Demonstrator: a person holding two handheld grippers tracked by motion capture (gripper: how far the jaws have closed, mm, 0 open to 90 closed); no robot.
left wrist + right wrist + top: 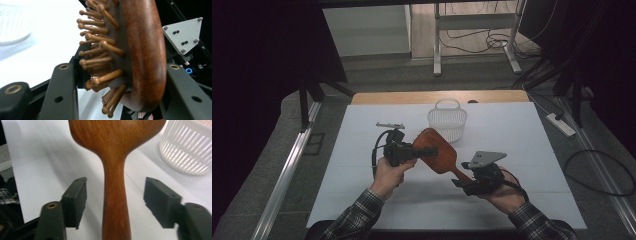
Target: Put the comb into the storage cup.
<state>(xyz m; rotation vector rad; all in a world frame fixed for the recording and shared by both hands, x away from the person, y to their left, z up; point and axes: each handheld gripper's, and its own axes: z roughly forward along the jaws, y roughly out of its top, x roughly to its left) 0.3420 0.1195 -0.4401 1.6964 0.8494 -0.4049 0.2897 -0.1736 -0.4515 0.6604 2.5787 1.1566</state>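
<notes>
Here's the wooden hairbrush (pixel 438 150), up off the white table (pixel 522 130) and slung between the two hands, head toward the left, handle running down to the right. The left gripper (pixel 424 151) has it by the head: in the left gripper view the brush (pixel 145 50) stands on edge between the two black jaws, the smooth reddish back pressed against the jaw on the right of that view, the bristles (pixel 100 47) with their round tips pushed against the jaw on the left. That's a firm clamp, jaws closed on the brush head from both faces.

Over to the right gripper (pixel 460 181), sitting at the handle's end. In the right gripper view the handle (pixel 116 195) rises straight up the middle between the jaws, and there's clear white table showing on both sides of it. Neither pad touches the wood; the jaws stand wide with the handle centred in the gap, so the right gripper (pixel 115 200) grips nothing.

So the brush hangs from the left gripper alone, its head tilted, back facing up and to the right in the high view, bristles turned toward the left hand (pixel 388 174). The right hand (pixel 507 196) sits low near the table's front edge.

Behind the brush, a white slatted basket (pixel 447 119) stands upright on the table, just beyond the brush head. A small grey metal tool (pixel 390 125) lies flat to the left of the basket, well apart from both grippers
</notes>
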